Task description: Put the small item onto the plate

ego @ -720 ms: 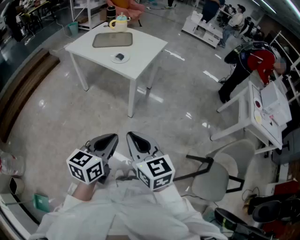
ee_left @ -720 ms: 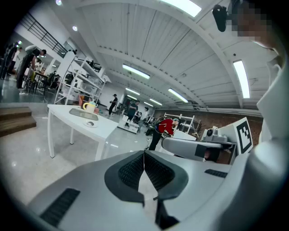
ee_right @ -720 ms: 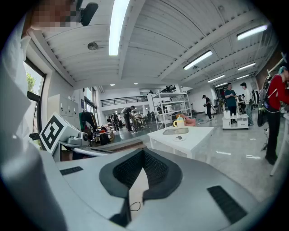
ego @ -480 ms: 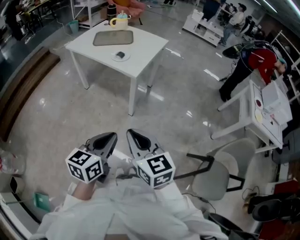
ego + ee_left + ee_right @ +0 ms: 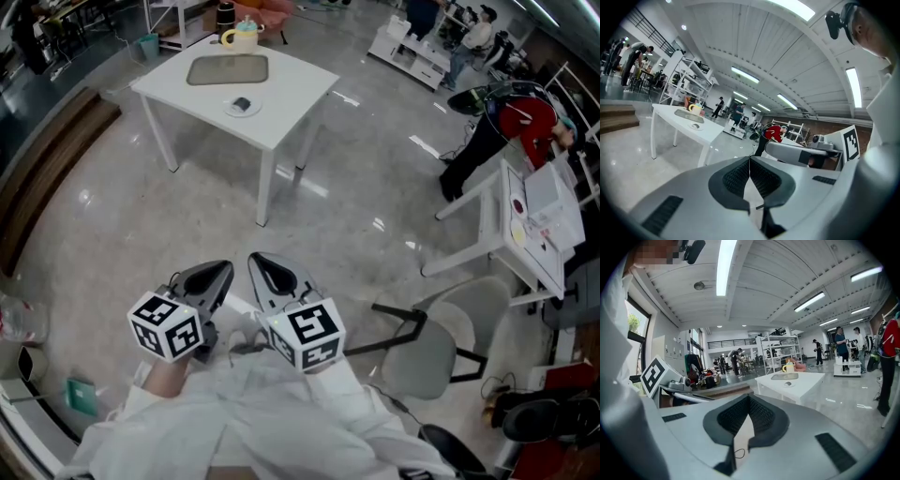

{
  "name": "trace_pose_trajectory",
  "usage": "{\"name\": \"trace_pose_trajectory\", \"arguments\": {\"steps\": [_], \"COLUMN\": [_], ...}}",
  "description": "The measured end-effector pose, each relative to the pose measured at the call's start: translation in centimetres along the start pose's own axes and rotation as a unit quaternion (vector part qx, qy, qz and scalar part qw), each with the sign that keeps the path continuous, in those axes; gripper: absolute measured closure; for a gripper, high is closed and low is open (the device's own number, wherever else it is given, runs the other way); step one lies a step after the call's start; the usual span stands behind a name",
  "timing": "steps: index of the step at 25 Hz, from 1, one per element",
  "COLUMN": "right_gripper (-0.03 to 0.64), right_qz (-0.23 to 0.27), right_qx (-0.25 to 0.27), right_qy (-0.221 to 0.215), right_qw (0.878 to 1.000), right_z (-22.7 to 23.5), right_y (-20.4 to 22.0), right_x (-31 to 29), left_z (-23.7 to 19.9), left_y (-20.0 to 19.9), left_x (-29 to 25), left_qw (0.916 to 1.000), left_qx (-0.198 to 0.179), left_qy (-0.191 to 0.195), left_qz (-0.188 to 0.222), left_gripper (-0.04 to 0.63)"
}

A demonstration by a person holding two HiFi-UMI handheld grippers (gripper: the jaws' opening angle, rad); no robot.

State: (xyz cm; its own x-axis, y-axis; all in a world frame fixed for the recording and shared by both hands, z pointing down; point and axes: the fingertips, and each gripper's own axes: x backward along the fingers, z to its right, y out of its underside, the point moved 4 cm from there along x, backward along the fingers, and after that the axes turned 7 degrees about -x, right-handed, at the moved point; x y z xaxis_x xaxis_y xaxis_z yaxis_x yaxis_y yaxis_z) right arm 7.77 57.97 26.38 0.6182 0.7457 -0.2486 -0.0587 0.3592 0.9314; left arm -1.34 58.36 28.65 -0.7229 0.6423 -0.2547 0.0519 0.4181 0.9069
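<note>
**A:** You're holding both grippers close to your chest. The left gripper [image 5: 749, 161] and the right gripper [image 5: 749, 399] are each pressing their jaws together on nothing.

**B:** And you're standing well away from the white table [image 5: 291, 94]. The small dark item [image 5: 242, 103] is lying there, seemingly on the plate [image 5: 251, 112] already, near the tray [image 5: 228, 69]. From here it's too small to be sure.

**A:** So I'd judge you're walking in first. Be aiming for the table's near corner, keeping both grippers low and level.

**B:** And be checking the plate up close before you're opening either one. If the item is sitting inside the rim, you're probably finishing, not starting.
</note>
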Motion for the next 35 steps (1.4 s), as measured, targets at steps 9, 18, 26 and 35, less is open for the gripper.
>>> {"name": "trace_pose_trajectory", "arguments": {"steps": [9,18,26,35], "right_gripper": [0.601,0.601,0.601,0.601], "right_qz": [-0.010,-0.021,-0.028,-0.040], "right_qx": [-0.035,-0.026,-0.042,-0.044], "right_qy": [-0.015,-0.048,-0.035,-0.024], "right_qw": [0.999,0.998,0.998,0.998], "right_z": [1.7,2.5,5.4,7.7], "right_y": [0.7,1.1,2.1,1.8], "right_x": [0.4,0.4,1.4,-2.1], "left_z": [0.2,1.2,2.2,-1.0], "left_y": [1.1,1.7,3.4,2.3], "left_x": [-1.2,-2.9,-4.5,-7.3], "left_qw": [0.9996,0.9992,0.9985,0.9983], "left_qx": [0.024,0.033,0.044,0.050], "left_qy": [-0.011,-0.023,-0.028,-0.022], "left_qz": [-0.003,-0.003,-0.019,-0.020], "left_gripper": [0.584,0.584,0.584,0.584]}}
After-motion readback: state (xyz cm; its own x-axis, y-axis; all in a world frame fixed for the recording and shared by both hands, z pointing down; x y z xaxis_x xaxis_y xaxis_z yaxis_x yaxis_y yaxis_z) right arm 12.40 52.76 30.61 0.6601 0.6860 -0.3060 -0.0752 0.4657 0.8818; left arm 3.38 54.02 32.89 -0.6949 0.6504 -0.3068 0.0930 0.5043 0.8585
